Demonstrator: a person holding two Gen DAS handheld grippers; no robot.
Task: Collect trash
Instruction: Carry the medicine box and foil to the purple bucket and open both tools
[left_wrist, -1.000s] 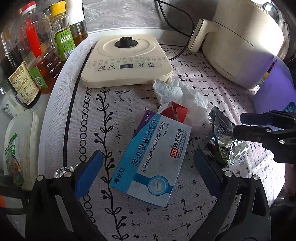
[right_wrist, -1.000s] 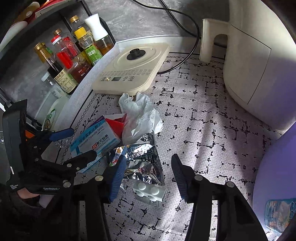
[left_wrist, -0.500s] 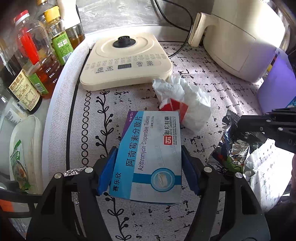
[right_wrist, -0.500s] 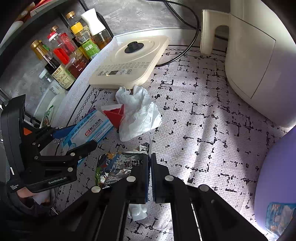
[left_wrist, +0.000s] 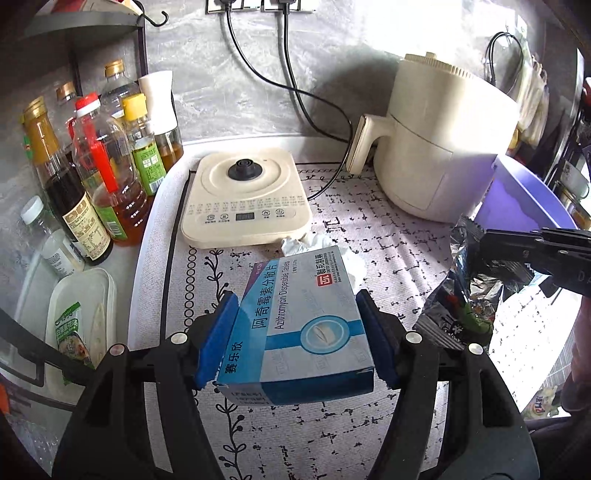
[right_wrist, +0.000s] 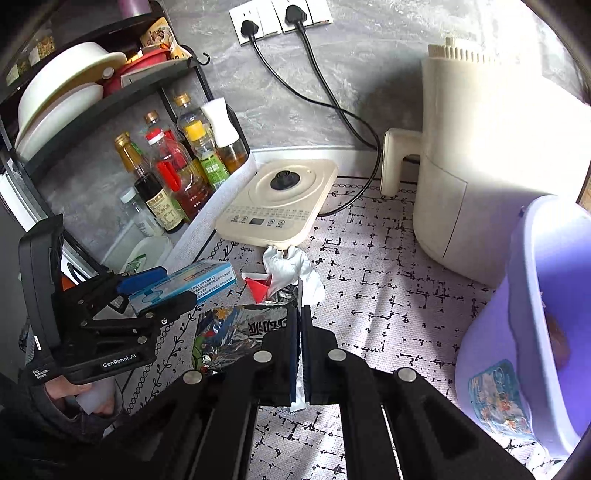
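Observation:
My left gripper is shut on a blue and white medicine box, held off the patterned mat; its blue pads press both long sides. The same box shows at the left in the right wrist view. My right gripper is shut on a crinkled foil snack wrapper, which hangs to the left of its pads and is lifted off the mat. That wrapper appears at the right in the left wrist view. A crumpled white tissue and a red paper scrap lie on the mat.
A cream induction cooker sits behind the tissue, and a cream air fryer stands at the back right. A purple bin stands at the right. Oil and sauce bottles line the left edge, with a plastic tub in front.
My left gripper closed on the medicine box and lifted it off the mat. My right gripper closed on the foil wrapper and raised it. Both views have pulled up and back from the counter.

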